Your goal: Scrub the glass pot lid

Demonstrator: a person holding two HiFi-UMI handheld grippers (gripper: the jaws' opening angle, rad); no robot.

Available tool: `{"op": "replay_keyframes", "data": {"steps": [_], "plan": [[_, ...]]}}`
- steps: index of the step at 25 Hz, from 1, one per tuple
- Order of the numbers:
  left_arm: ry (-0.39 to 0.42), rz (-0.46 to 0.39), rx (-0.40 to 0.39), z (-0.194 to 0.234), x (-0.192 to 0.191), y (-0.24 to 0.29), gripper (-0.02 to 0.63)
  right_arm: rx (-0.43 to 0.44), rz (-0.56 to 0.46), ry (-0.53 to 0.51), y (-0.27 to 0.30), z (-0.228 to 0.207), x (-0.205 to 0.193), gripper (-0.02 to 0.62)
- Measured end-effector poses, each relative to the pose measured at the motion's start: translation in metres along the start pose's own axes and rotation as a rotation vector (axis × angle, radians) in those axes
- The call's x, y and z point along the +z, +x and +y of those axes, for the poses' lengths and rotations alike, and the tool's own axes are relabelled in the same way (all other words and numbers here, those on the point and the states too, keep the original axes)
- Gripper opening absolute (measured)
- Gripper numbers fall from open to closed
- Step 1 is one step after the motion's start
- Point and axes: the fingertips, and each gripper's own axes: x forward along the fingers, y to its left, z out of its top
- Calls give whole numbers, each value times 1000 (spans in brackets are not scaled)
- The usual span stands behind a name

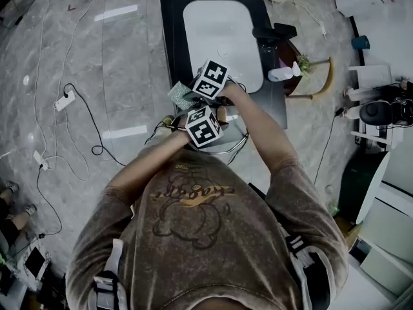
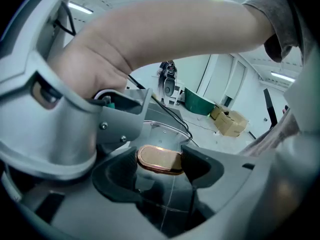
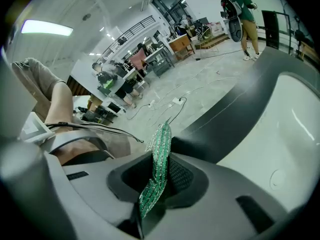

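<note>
The glass pot lid (image 1: pixel 236 142) is held in front of me over the near end of the dark counter. My left gripper (image 1: pixel 216 119) is shut on its copper-coloured knob (image 2: pixel 159 159), one pad on each side, and the clear dome (image 2: pixel 170 131) stretches away beyond the jaws. My right gripper (image 1: pixel 195 93) hangs just past the left one, shut on a green glittery scrub cloth (image 3: pixel 157 170) that sticks up between its pads. The cloth (image 1: pixel 181 96) pokes out to the left. The lid's rim (image 3: pixel 98 129) shows left of the right gripper.
A white basin (image 1: pixel 219 37) is set in the black counter (image 1: pixel 170 37), with a black faucet (image 1: pixel 271 32) and a white bottle (image 1: pixel 282 73) at its right. Cables (image 1: pixel 77 131) and a power strip (image 1: pixel 64 100) lie on the marble floor to the left.
</note>
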Motion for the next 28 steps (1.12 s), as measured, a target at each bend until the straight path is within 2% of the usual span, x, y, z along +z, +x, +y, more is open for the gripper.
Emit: {"op": "replay_keyframes", "data": {"steps": [4,10,19,28], "plan": [[2,2,-4,0,0,-1,281,-33,1,-2,-1,-8,-1,87],[4,9,0,1,0,-2,281,-82,-53,55,-16,-26,-8,86],[0,23,5,0,-1,-1,281,-214,-191,212,-61,-64,-44,87],[9,40,6,1,0,-2,281,-299,-308,357,-99,-80,-93,87]]}}
